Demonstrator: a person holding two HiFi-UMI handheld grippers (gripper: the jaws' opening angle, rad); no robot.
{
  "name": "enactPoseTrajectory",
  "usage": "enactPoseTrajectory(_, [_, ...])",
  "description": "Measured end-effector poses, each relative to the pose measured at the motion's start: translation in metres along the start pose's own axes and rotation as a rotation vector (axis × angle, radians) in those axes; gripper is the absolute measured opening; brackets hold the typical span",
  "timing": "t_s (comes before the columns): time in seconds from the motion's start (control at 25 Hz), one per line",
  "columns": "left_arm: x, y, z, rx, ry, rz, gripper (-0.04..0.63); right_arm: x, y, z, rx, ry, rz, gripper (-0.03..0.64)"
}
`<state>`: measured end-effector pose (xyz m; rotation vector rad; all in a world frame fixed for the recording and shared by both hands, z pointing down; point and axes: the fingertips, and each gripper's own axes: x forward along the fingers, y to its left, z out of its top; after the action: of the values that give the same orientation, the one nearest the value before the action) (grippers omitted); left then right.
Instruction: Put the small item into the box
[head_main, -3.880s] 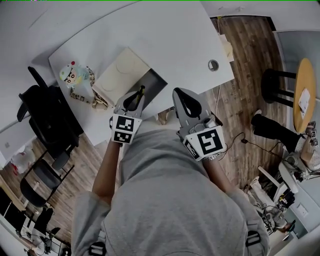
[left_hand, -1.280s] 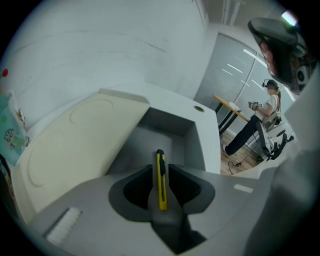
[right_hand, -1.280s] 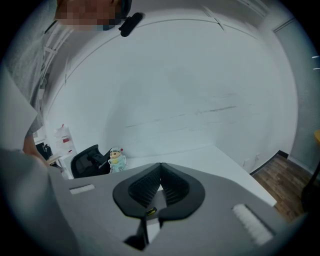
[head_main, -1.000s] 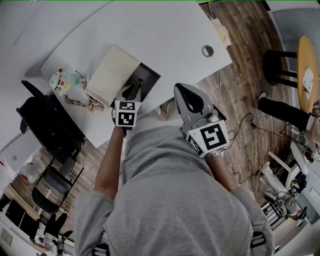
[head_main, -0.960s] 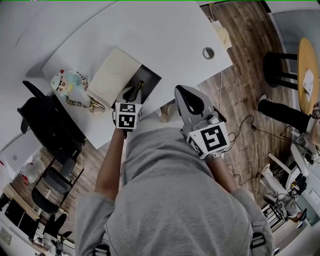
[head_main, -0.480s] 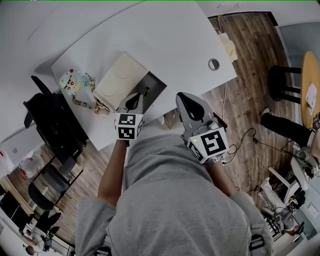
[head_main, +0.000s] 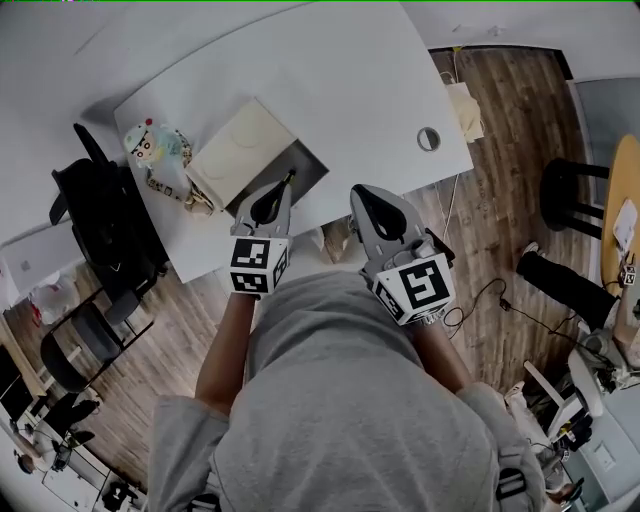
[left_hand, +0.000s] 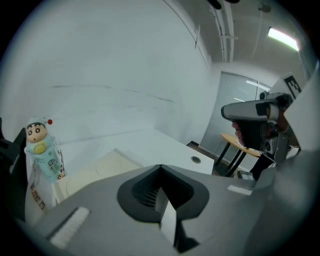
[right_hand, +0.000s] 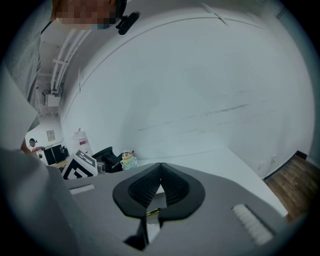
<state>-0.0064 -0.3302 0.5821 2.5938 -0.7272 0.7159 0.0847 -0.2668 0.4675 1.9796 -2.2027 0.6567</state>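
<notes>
Open box (head_main: 308, 166), cream lid (head_main: 238, 150), dark inside (cartoon doll (head_main: 150, 148) nearby)

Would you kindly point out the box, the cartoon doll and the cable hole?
box (head_main: 238, 152): head view, on its pale lid.
cartoon doll (head_main: 148, 145): head view, on its head.
cable hole (head_main: 428, 138): head view, on its middle.

1. My worktop (head_main: 340, 70) is plain white.
2. The box (head_main: 238, 150) is cream, dark grey inside.
3. The doll (head_main: 152, 148) wears pale blue, with a red dot on top.
4. My left claw (head_main: 289, 180) and right claw (head_main: 358, 192) are grey, with black-and-white square markers.
5. The floor (head_main: 500, 200) is brown wood-grain.
</notes>
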Motion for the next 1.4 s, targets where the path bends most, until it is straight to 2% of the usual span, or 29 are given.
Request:
enactPoseTrajectory(0.2, [-0.016,-0.025,0.021,-0.031,-0.086,0.071,0.002,-0.016,-0.011,0.001,-0.023,0.002,0.066,0.015])
enactPoseTrajectory(0.44, [-0.045,-0.063,0.038,-0.064,-0.200,0.098,0.003,-0.038,-0.019,0.004,-0.053,-0.014,0.126,0.015])
enactPoseTrajectory(0.76, [-0.090,-0.102,0.058,-0.085,-0.337,0.196,0.003,-0.069,-0.019,0.005,-0.090,-0.038,0.204,0.015])
enactPoseTrajectory(1.08, [-0.135,-0.132,0.093,-0.049,-0.508,0.270,0.003,-0.099,-0.005,0.016,-0.145,-0.066,0.276,0.015])
enactPoseTrajectory(1.24, [-0.158,-0.145,0.113,0.005,-0.594,0.329,0.002,-0.111,-0.003,0.026,-0.153,-0.098,0.298,0.015])
enactPoseTrajectory(1.4, [-0.175,-0.157,0.124,0.053,-0.638,0.358,0.002,-0.121,0.000,0.036,-0.163,-0.131,0.313,0.015])
